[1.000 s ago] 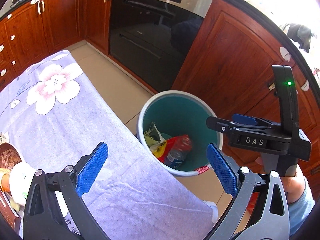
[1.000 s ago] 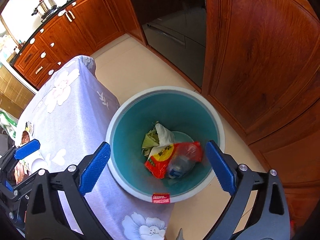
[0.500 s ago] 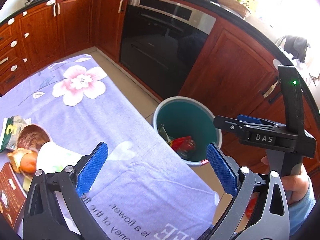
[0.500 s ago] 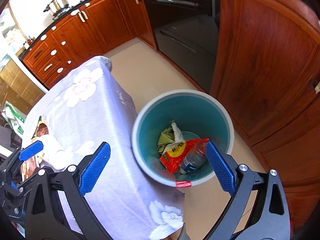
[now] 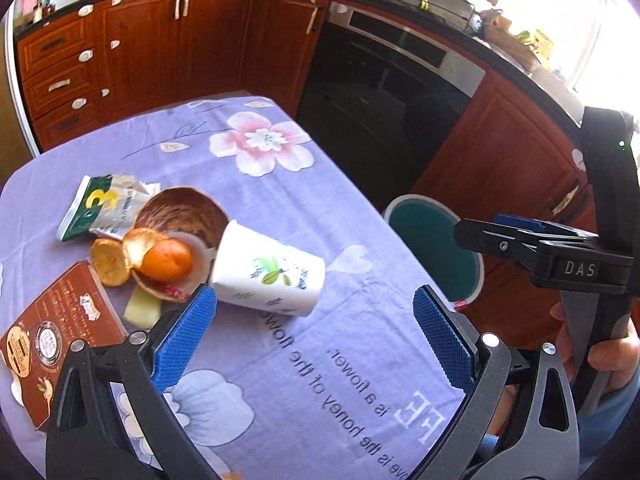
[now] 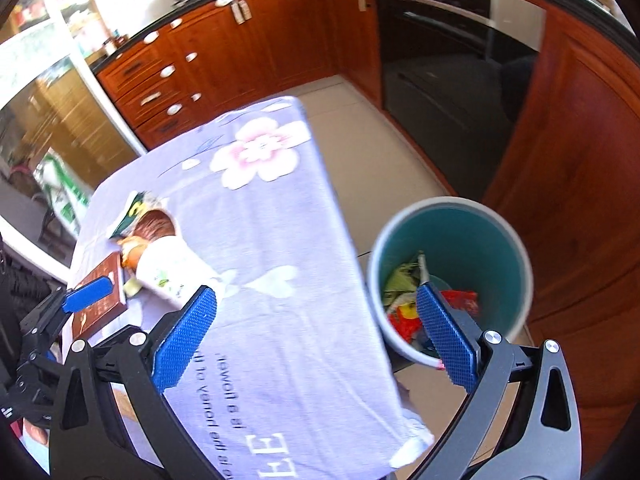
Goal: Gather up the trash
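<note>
Paper cup (image 5: pixel 267 276) now in view, bin (image 5: pixel 434 240) sidelined

My left tongs (image 5: pixel 314 338) gape wide, blue pads (image 5: pixel 182 340) far apart, gripping nothing. My right tongs (image 6: pixel 316 338) gape just as wide and are empty too. My right hand (image 5: pixel 600 354) wraps the right handle.

lilac floral tablecloth (image 5: pixel 320 216) — teal bin (image 6: pixel 472 236)

Cup (image 5: pixel 267 276) on table (image 5: pixel 360 360) — bin (image 6: pixel 450 268) on floor beside.
</note>
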`<action>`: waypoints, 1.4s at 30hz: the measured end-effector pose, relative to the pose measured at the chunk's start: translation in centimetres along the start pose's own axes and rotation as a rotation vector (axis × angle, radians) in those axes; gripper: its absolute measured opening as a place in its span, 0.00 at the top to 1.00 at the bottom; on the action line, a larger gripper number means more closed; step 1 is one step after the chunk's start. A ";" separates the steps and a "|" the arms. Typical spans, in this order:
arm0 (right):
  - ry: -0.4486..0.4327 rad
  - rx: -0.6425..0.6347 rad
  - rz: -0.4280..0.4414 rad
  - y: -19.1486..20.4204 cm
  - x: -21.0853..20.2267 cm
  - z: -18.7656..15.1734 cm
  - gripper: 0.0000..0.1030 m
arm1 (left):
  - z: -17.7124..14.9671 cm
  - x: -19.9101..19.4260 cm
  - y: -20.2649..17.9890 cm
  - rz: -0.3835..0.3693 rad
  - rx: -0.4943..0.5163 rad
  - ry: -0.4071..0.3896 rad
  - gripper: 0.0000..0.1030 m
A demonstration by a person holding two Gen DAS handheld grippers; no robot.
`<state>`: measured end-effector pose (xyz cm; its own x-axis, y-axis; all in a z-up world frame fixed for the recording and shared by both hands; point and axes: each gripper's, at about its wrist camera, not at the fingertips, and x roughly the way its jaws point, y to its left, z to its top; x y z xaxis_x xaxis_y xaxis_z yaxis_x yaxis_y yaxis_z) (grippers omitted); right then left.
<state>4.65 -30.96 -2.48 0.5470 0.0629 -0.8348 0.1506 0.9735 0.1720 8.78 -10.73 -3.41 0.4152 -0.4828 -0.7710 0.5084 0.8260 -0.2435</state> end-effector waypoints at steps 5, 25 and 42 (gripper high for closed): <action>0.068 -0.111 0.058 5.3 3.1 0.3 0.07 | -1.5 -0.2 4.9 0.055 -0.067 0.025 0.04; 0.276 -0.404 0.164 13.6 12.6 0.1 0.07 | -2.2 -0.3 15.4 0.135 -0.245 0.037 0.04; 0.215 -0.398 0.130 12.3 9.7 -0.9 0.40 | -1.3 0.6 14.0 0.139 -0.208 0.036 0.04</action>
<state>11.09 -18.23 -8.89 0.3509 0.1926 -0.9164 -0.2582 0.9606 0.1030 15.18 0.86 -8.07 0.4410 -0.3530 -0.8251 0.2807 0.9275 -0.2468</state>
